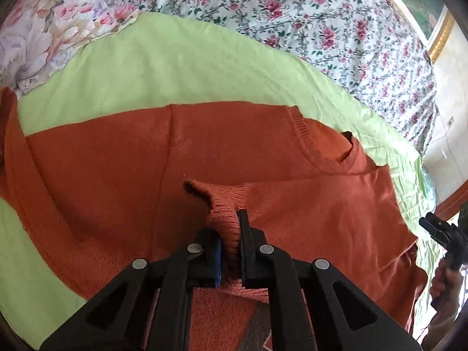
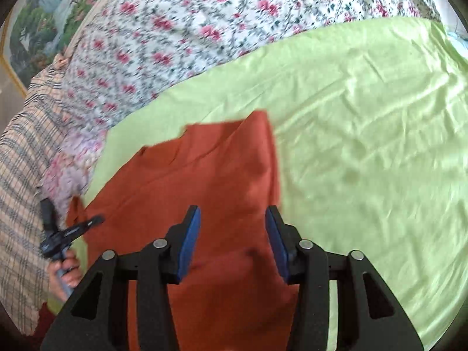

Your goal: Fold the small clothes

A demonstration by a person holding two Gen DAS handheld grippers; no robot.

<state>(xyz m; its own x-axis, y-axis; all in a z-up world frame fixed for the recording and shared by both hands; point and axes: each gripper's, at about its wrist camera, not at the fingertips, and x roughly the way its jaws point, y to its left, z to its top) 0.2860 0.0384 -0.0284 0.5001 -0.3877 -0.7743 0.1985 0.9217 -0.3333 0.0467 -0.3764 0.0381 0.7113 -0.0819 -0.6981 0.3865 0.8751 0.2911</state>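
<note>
Left gripper (image 1: 232,234) clamped on sweater (image 1: 117,161) cuff, probably to fold sleeve inward. Right gripper (image 2: 233,234) empty, jaws apart over sweater on green sheet (image 2: 365,146).

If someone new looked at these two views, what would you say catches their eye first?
First, the rust-orange knit sweater spread across the lime-green sheet, filling the middle of both views. Next, the left gripper at the bottom of its own view, shut on the sweater's ribbed cuff. The right gripper hangs open above the sweater with nothing between its blue pads, and a rose-print bedspread lies beyond.
</note>
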